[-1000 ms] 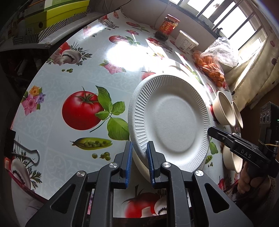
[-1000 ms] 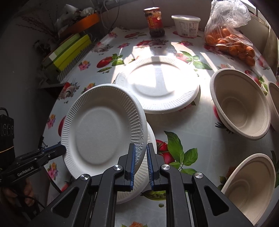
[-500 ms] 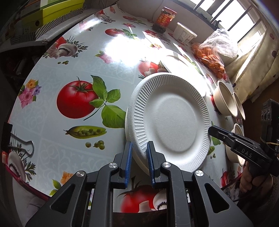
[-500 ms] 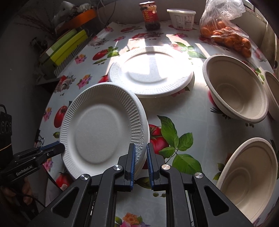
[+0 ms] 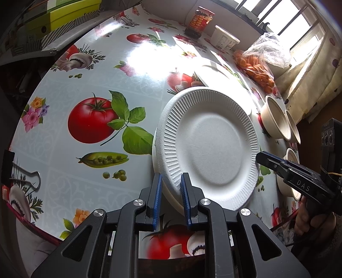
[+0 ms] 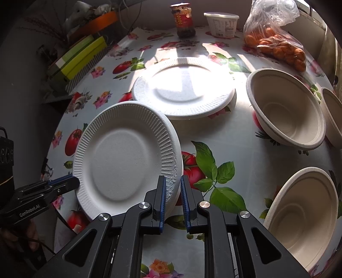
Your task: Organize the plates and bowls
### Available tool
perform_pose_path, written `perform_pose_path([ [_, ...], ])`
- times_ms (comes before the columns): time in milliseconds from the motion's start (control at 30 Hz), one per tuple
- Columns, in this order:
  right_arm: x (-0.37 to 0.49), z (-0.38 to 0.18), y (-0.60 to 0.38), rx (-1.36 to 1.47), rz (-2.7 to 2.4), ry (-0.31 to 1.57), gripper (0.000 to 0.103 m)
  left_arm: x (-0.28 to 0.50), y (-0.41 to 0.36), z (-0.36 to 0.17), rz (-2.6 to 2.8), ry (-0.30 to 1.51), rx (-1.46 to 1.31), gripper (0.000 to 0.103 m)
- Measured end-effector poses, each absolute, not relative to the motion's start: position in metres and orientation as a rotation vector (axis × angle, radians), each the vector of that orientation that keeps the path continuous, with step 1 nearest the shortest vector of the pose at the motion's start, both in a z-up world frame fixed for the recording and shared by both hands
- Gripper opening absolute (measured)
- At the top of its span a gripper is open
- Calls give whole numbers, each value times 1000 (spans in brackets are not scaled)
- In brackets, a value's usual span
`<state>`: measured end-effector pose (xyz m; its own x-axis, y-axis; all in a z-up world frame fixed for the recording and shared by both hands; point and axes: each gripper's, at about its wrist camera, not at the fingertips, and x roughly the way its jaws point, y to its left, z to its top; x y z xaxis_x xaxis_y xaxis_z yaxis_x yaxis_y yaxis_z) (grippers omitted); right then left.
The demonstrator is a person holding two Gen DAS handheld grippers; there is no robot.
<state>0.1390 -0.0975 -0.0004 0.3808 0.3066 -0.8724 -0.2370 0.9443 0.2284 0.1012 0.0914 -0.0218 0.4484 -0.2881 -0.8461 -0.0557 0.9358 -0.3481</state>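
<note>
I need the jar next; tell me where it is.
The jar stands at the table's far edge in the right wrist view, just left of the white tub and beyond the sunlit plate.

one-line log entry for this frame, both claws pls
left claw: shut on plate rim | right claw: shut on opposite rim | second plate: on table | bowls: unstacked

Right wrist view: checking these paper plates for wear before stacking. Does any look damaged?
Yes. The held plate has a crushed, frayed patch on its ribbed rim beside the right claw. The sunlit plate looks intact.
</note>
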Motion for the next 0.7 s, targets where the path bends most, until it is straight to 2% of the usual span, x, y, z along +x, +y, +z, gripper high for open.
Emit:
perform_pose_path([
  [433,138,-1,-97,72,344,1135,17,101,91,-23,-153,1106,-351,19],
  [700,136,-1,-95,65,347,1132,24,100,91,-22,-159,1102,-348,21],
])
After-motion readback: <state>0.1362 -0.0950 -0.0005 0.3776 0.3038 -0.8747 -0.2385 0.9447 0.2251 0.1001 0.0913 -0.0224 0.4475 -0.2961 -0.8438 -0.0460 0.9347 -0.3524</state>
